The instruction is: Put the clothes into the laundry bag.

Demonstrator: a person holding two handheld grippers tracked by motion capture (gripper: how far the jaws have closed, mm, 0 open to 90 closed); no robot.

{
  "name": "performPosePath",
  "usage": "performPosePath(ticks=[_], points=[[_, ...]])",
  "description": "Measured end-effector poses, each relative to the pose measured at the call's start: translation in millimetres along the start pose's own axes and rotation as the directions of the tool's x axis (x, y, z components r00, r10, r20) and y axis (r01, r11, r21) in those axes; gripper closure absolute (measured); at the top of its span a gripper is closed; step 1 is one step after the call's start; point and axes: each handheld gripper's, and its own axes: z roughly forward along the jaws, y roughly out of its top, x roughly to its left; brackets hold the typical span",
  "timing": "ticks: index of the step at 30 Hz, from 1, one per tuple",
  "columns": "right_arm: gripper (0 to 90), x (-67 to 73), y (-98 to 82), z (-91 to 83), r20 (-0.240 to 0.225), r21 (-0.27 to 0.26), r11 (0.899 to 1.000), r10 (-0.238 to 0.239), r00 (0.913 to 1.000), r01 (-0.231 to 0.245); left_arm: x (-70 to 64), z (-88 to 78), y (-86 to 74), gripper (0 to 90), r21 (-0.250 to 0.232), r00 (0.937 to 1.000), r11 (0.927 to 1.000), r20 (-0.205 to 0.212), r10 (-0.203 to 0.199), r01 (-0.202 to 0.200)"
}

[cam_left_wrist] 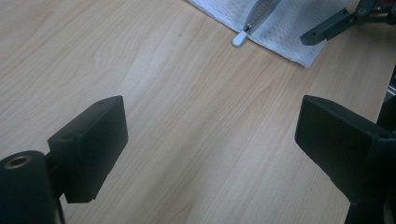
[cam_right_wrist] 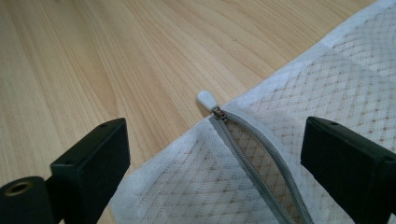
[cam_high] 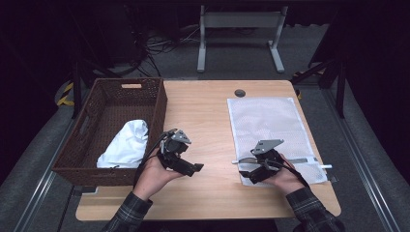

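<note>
While the right claw [cam_right_wrist: 212, 154] gapes over the mesh laundry bag's [cam_right_wrist: 364, 88] zipper [cam_right_wrist: 261, 161], the left claw [cam_left_wrist: 210, 144] hangs apart above bare worktop [cam_left_wrist: 140, 60].

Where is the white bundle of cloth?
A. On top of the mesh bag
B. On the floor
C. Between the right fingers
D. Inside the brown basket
D: in the high view the white cloth bundle lies inside the brown woven basket at the table's left, well apart from the mesh bag.
</note>
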Motion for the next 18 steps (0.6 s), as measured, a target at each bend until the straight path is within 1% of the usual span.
performPosePath(ticks=[1, 5, 10, 15, 17, 18], points=[[9.1, -0.3, -0.1, 0.3, 0.002, 0.000, 1.000, -0.002, 1.0000, 0.002, 0.9, -2.9, 0.7, 10.5, -0.002, 1.0000, 1.0000, 0.000, 0.004, -0.004], [9.0, -0.4, -1.2, 0.3, 0.004, -0.005, 1.000, -0.009, 1.0000, 0.009, 4.4, -13.0, 2.4, 10.8, -0.019, 0.9999, 0.9998, -0.010, -0.004, 0.003], [9.0, -2.0, -2.8, 0.7, -0.003, 0.000, 1.000, -0.001, 1.0000, 0.001, 10.6, -24.7, 3.0, 11.3, -0.034, 0.9997, 0.9994, -0.021, -0.012, 0.011], [9.1, -2.1, -3.3, -0.1, -0.002, -0.003, 1.000, -0.004, 1.0000, 0.004, 17.3, -40.4, 2.8, 11.5, -0.067, 0.9991, 0.9976, -0.038, -0.021, 0.018], [9.2, -2.6, -4.1, -0.4, -0.001, -0.001, 1.000, -0.001, 1.0000, 0.001, 19.7, -46.0, 2.1, 11.6, -0.080, 0.9986, 0.9964, -0.043, -0.031, 0.028], [9.2, -3.0, -4.5, -0.5, -0.001, -0.001, 1.000, -0.001, 1.0000, 0.001, 21.8, -49.6, 1.8, 11.6, -0.083, 0.9983, 0.9962, -0.050, -0.028, 0.024]])
